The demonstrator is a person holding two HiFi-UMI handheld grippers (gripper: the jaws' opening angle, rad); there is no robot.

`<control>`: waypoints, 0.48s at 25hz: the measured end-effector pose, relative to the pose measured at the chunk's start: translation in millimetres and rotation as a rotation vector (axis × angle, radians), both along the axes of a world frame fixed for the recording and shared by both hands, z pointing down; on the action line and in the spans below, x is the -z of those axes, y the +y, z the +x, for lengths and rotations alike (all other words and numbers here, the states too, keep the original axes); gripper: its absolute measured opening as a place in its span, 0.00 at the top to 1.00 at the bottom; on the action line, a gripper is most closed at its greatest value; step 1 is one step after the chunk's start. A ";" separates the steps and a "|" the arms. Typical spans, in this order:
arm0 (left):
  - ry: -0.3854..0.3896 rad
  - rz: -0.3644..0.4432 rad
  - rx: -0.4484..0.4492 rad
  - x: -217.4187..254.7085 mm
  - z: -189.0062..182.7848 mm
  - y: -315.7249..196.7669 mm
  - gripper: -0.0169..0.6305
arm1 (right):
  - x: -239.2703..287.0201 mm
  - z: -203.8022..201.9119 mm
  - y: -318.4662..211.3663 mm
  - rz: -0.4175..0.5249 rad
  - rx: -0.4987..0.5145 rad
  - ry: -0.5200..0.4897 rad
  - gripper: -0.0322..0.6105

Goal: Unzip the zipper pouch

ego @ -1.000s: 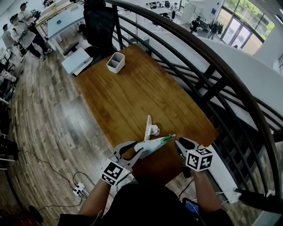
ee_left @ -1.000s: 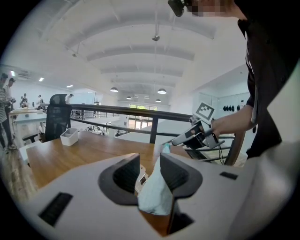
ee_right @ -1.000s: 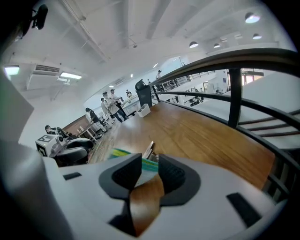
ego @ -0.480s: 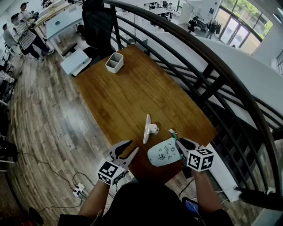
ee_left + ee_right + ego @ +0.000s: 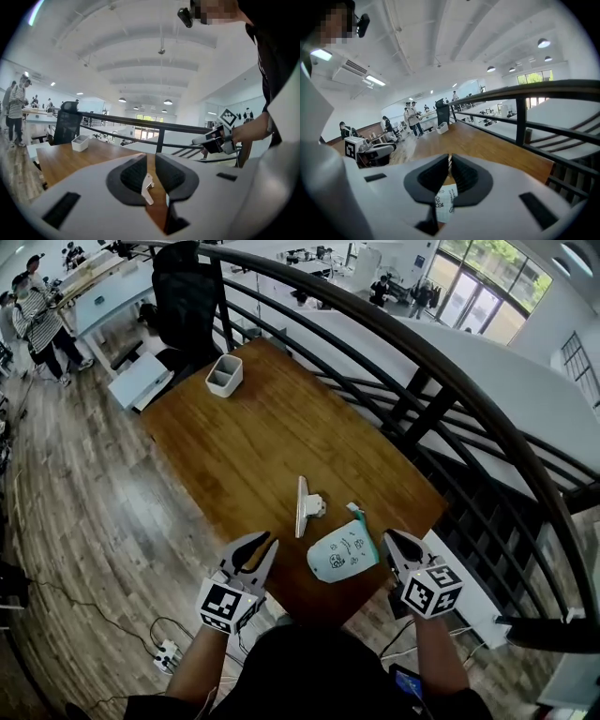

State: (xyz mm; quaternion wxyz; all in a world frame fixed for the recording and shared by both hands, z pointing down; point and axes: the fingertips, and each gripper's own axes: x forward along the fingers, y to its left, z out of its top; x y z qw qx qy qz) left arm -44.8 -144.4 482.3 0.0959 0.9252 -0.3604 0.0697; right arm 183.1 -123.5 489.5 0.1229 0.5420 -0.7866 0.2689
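Observation:
The zipper pouch (image 5: 339, 555) is white with small doodles and a green zipper edge. It lies flat on the wooden table (image 5: 262, 437) near the front edge. My left gripper (image 5: 262, 545) hovers to its left, clear of it. Its jaws are closing, and nothing is between them; the left gripper view shows only bare table in the gap (image 5: 151, 161). My right gripper (image 5: 390, 540) stands just right of the pouch. Its jaws are closing to a thin slit (image 5: 450, 161) and hold nothing. The pouch (image 5: 446, 199) shows below them.
A white stand (image 5: 305, 506) lies just beyond the pouch. At the table's far end sits a white two-part container (image 5: 224, 376), with a black chair (image 5: 183, 287) behind it. A dark railing (image 5: 441, 399) runs along the right. People stand at the far left (image 5: 33, 306).
The pouch was held up between both grippers, then hung from the right one. Now it lies on the table, with both grippers drawn back and their jaws narrower.

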 end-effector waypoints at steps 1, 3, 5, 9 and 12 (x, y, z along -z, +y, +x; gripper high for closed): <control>0.008 0.011 0.002 3.4 -2.2 0.8 0.89 | 7.1 -0.3 5.7 0.028 -0.018 -0.002 0.93; 0.033 0.020 0.005 8.6 -6.4 1.9 0.92 | 18.7 -0.7 17.4 0.077 -0.053 -0.015 0.95; 0.055 0.024 0.017 12.6 -10.0 2.5 0.94 | 25.1 0.4 26.8 0.116 -0.069 -0.014 0.95; 0.055 0.037 0.066 22.8 -22.1 16.5 0.94 | 29.0 3.1 39.9 0.148 -0.054 0.003 0.95; 0.046 0.060 0.121 35.6 -35.3 28.1 0.95 | 43.1 -0.1 43.6 0.185 -0.021 -0.025 0.95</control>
